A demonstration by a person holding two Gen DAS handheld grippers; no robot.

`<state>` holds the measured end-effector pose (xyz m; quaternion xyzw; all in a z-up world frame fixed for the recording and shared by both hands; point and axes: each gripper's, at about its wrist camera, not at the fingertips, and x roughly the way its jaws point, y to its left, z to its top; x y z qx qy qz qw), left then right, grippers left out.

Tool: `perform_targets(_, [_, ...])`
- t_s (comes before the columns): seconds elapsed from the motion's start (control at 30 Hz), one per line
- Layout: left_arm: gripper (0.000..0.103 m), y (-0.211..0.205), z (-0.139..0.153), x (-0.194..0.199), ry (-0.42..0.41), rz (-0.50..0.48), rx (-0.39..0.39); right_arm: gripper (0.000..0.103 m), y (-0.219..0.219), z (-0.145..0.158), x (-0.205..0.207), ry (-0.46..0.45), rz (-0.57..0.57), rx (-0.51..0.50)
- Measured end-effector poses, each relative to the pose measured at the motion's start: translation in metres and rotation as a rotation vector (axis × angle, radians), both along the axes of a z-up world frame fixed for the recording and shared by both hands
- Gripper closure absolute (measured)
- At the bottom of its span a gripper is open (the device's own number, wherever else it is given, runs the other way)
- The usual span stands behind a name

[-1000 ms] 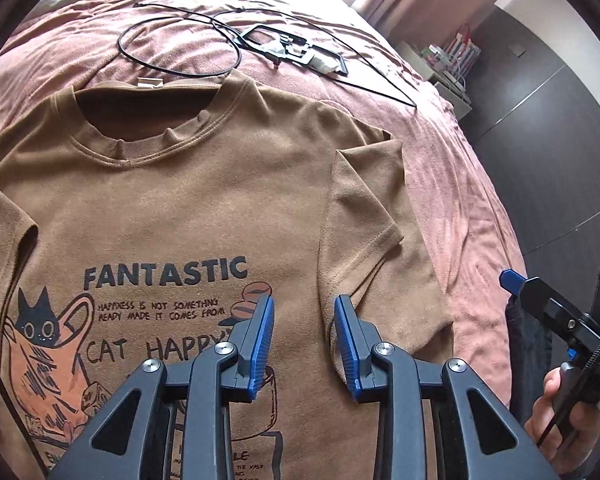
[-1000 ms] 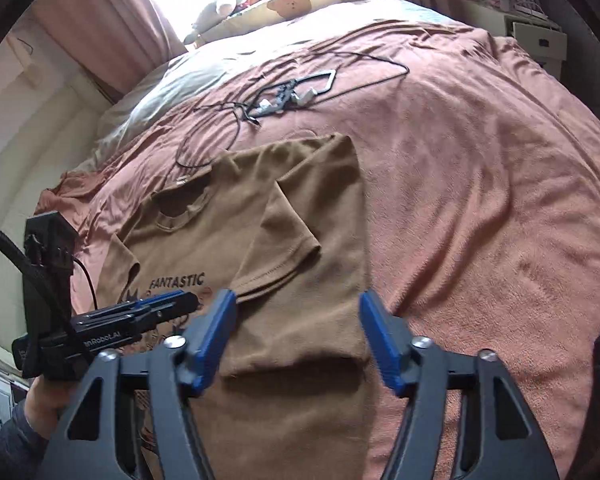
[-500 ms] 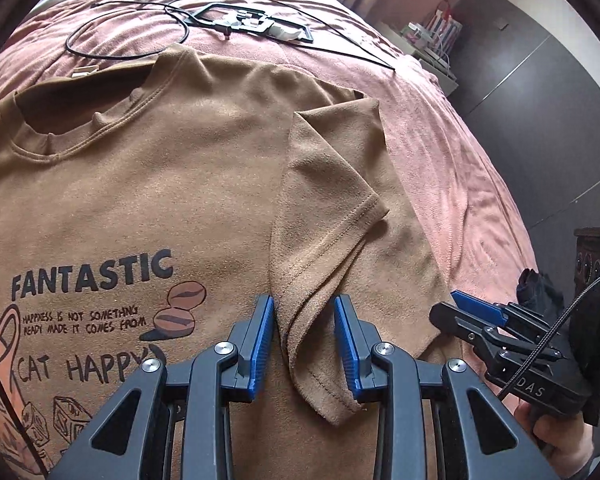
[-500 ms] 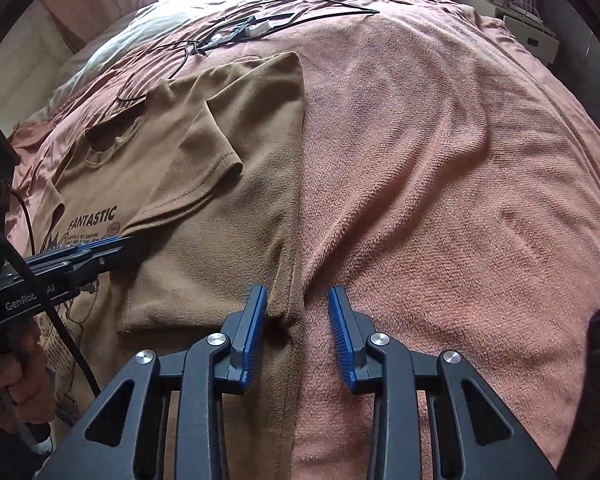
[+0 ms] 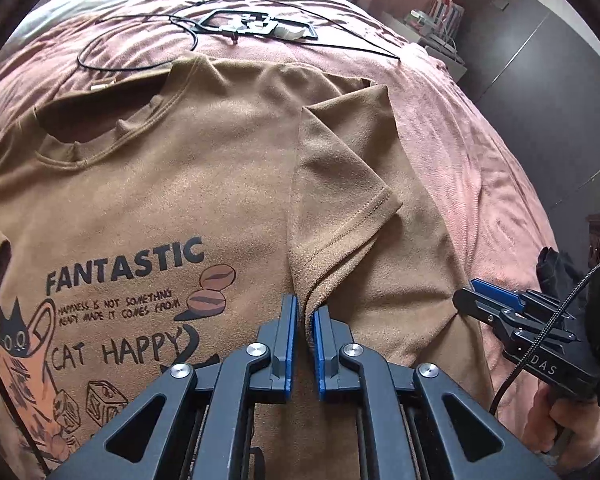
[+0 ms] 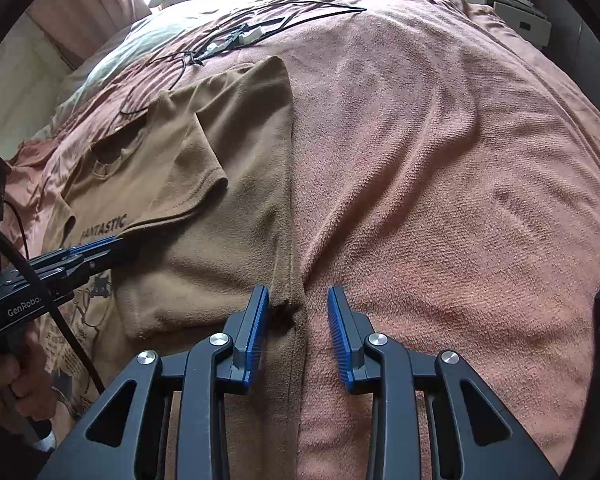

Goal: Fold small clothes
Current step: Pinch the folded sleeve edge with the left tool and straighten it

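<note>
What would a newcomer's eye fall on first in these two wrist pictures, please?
Most striking is the brown T-shirt with its cat print and the word FANTASTIC, spread on the pink bedspread with one side folded inward. The left tool is pinched on the folded sleeve, and the right tool straddles the shirt's folded edge, jaws apart. Beyond the collar lies a tangle of black cables.

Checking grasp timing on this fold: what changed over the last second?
The left tool shifted onto the folded sleeve and its jaws have just closed, pinching its hem. The right tool dropped to the shirt's side edge, jaws narrowing but not gripping. Shirt and cables unmoved.
</note>
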<state>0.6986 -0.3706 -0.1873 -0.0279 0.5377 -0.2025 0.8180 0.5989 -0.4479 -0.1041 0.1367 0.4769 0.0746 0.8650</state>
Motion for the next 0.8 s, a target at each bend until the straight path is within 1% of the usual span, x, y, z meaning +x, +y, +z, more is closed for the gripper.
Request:
perform_targets(0.03, [0.083,-0.001,0.003,0.001,-0.013,-0.001,0.006,0.073,-0.002,0.002,-0.001,-0.005,-0.003,0.015])
perform_targets(0.07, [0.079,-0.002,0.006,0.002,-0.028,0.000,0.004,0.064,-0.005,0.004,-0.002,-0.012,-0.005,0.028])
perform_targets(0.1, [0.071,-0.002,0.009,0.003,-0.046,0.003,-0.001,0.057,-0.008,0.007,-0.003,-0.025,-0.007,0.036])
perform_targets(0.13, [0.066,-0.003,0.013,0.004,-0.069,0.004,-0.005,0.041,-0.011,0.009,-0.004,-0.040,-0.014,0.035])
perform_targets(0.17, [0.064,-0.005,0.017,0.005,-0.090,0.003,-0.005,0.037,-0.014,0.012,-0.006,-0.059,-0.021,0.034])
perform_targets(0.33, [0.063,-0.025,0.023,0.014,-0.135,-0.051,0.010,0.037,-0.023,0.017,-0.009,-0.110,-0.042,0.016])
perform_targets(0.43, [0.063,-0.043,0.021,0.018,-0.164,-0.108,0.034,0.037,-0.028,0.015,-0.013,-0.112,-0.072,0.021])
perform_targets(0.47, [0.063,-0.048,0.020,0.020,-0.167,-0.124,0.037,0.040,-0.031,0.013,-0.013,-0.113,-0.080,0.026])
perform_targets(0.53, [0.063,-0.058,0.016,0.024,-0.163,-0.140,0.042,0.045,-0.035,0.014,-0.015,-0.115,-0.086,0.033])
perform_targets(0.7, [0.063,-0.076,0.003,0.042,-0.137,-0.138,0.027,0.045,-0.041,0.014,-0.013,-0.131,-0.096,0.062])
perform_targets(0.8, [0.063,-0.082,-0.011,0.055,-0.076,-0.120,0.015,0.045,-0.044,0.013,-0.012,-0.138,-0.098,0.077])
